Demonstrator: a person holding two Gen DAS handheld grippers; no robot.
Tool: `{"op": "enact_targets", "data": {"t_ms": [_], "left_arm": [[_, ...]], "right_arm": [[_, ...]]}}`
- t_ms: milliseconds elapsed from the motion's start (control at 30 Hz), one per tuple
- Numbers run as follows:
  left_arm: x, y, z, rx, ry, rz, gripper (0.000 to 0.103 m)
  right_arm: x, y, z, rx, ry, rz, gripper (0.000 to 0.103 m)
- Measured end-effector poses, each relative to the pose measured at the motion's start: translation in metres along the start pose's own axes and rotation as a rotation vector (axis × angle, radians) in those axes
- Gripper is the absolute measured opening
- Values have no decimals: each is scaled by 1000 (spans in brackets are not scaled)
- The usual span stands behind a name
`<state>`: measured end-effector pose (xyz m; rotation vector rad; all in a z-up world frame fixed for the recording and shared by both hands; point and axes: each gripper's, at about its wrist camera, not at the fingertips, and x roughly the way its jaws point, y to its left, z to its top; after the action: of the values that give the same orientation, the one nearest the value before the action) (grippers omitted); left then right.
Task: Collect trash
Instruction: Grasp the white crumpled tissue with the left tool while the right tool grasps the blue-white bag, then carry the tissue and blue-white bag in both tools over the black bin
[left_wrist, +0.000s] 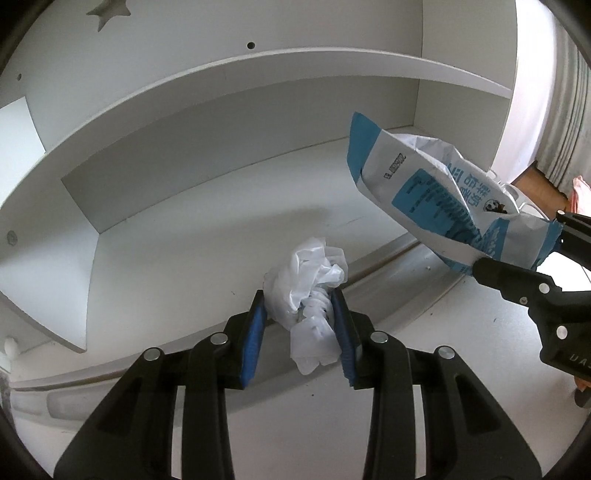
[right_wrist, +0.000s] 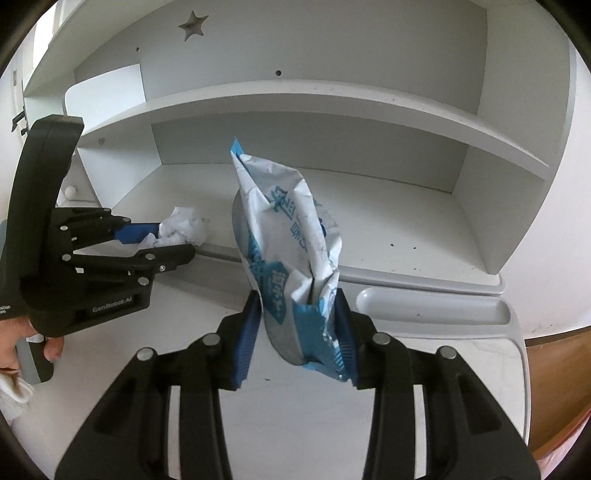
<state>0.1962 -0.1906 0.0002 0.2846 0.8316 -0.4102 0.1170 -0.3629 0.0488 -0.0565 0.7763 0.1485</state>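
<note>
Both tools grip trash at the white desk, neither piece binned yet.

The left tool (left_wrist: 301, 306) pinches a crumpled plastic wad (left_wrist: 314, 288) at the surface's (left_wrist: 295, 424) back edge, below the shelf (right_wrist: 295, 107). The right tool (right_wrist: 299, 325) clamps the bottom of a blue-and-white bag (right_wrist: 288, 236), held upright above the surface. The thin plastic could slide out of the pads, being slack and only partly caught. The bag, top-heavy and open, may tip or spill if anything is inside; its contents are hidden. No bin is in view, and the bag's print is too creased to read.
</note>
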Motion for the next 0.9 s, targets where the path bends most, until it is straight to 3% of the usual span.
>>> {"op": "enact_targets", "data": {"t_ms": [433, 633, 767, 900], "left_arm": [[-7, -5, -3, 3, 4, -3, 35], [-30, -6, -4, -23, -9, -11, 34], [-79, -22, -5, -5, -63, -28, 34], [-132, -82, -4, 69, -134, -88, 34]], "right_arm": [[7, 1, 0, 0, 13, 3, 39], [4, -5, 4, 40, 8, -16, 38], [-53, -12, -6, 102, -44, 12, 38], [-143, -27, -47, 151, -82, -13, 38]]}}
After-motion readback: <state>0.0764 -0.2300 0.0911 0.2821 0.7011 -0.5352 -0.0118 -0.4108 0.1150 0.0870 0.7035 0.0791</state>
